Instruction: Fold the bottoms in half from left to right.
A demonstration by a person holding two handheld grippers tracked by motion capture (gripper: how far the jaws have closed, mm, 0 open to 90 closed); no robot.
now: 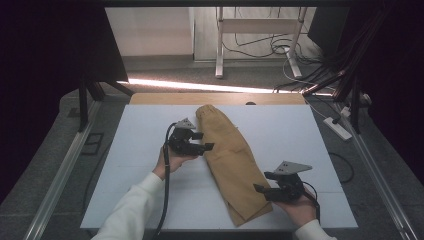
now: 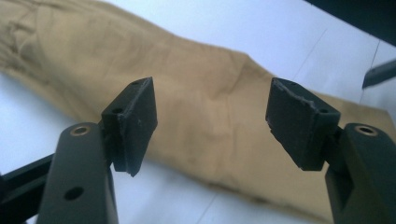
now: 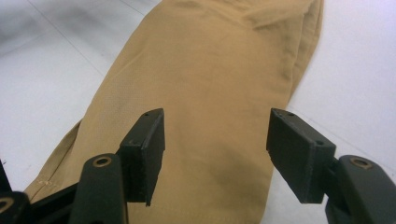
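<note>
Both tongs (open) flank tan trousers point(image 1: 231, 160) w/o touching.

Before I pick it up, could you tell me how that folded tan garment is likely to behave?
The tan garment looks like soft woven cloth with creases, so it will probably sag and unfold if lifted at one end. Lying flat on the white table, it should slide and bunch when pushed, not roll.

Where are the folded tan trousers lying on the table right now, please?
In the high view, the folded tan trousers lie diagonally across the middle of the white table, between the open left gripper and the open right gripper.
</note>
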